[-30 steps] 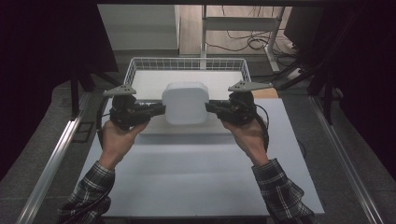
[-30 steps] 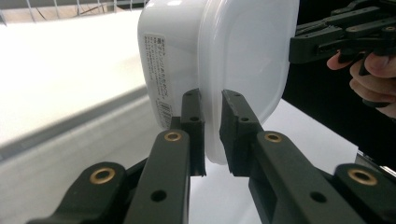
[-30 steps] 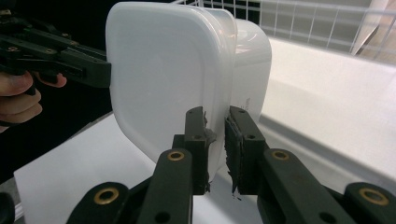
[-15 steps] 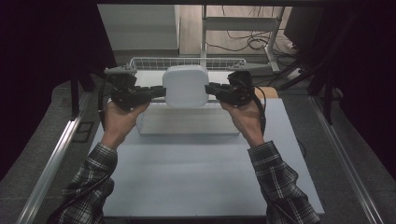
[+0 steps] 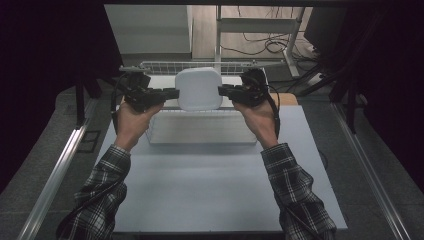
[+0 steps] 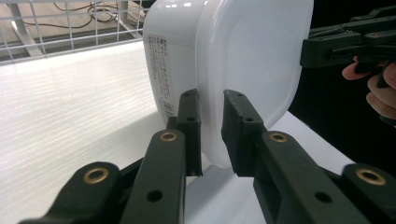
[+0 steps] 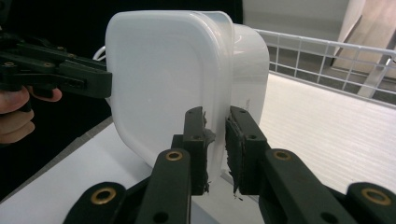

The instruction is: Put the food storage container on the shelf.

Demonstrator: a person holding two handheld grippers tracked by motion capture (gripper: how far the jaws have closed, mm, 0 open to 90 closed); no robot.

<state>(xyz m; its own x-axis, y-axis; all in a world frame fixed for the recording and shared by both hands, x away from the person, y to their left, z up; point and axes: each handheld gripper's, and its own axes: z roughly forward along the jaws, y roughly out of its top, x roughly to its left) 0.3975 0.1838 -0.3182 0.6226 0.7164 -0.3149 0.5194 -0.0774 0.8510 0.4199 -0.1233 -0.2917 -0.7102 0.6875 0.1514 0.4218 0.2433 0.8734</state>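
Observation:
A white plastic container (image 5: 199, 89) with a translucent lid hangs in the air on its side, lid facing me, between both grippers. My left gripper (image 5: 176, 93) is shut on the lid's rim at the container's left edge. In the left gripper view my left gripper (image 6: 210, 100) has the rim of the container (image 6: 252, 56) pinched between its pads; its jaws have just eased open a touch, with the rim still between them. My right gripper (image 5: 221, 90) grips the opposite edge. In the right gripper view my right gripper (image 7: 215, 116) clamps the rim of the container (image 7: 159, 74).
A white wire basket (image 5: 165, 65) stands at the far side of the table, right behind and below the container. A flat white ribbed tray (image 5: 200, 131) lies on the white table mat (image 5: 210, 185) under my hands. Metal rails run along both sides.
Both hands have carried the container away from me and a little higher, from above the ribbed tray to the wire basket's near edge. Both grips look unchanged.

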